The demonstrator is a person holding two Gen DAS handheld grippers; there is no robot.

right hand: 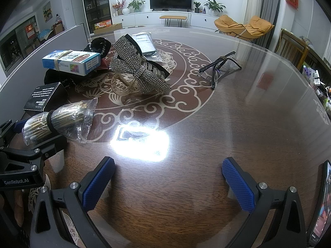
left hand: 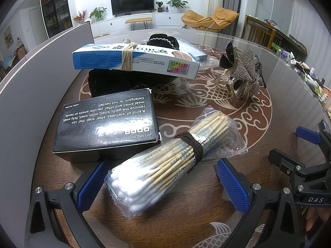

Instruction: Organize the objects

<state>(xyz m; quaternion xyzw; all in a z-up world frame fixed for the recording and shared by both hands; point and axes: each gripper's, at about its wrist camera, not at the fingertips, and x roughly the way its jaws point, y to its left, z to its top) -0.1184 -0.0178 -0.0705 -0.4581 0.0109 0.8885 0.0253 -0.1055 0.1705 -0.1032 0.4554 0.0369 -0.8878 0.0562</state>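
The cotton swab bundle [left hand: 165, 161] lies at lower centre of the frame between the wide-spread fingers of the left gripper [left hand: 163, 184], beside the black soap box [left hand: 107, 124]. The right gripper [right hand: 168, 184] gapes wide over bare table [right hand: 248, 124], holding nothing.

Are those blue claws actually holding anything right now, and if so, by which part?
Nothing is held. The left gripper is open around the cotton swab bundle, its pads apart from it. The right gripper is open over the table.

Black pouch [left hand: 115, 84] mostly hidden under blue-white box [left hand: 135, 59]; phone [right hand: 320, 206] cut by right edge.
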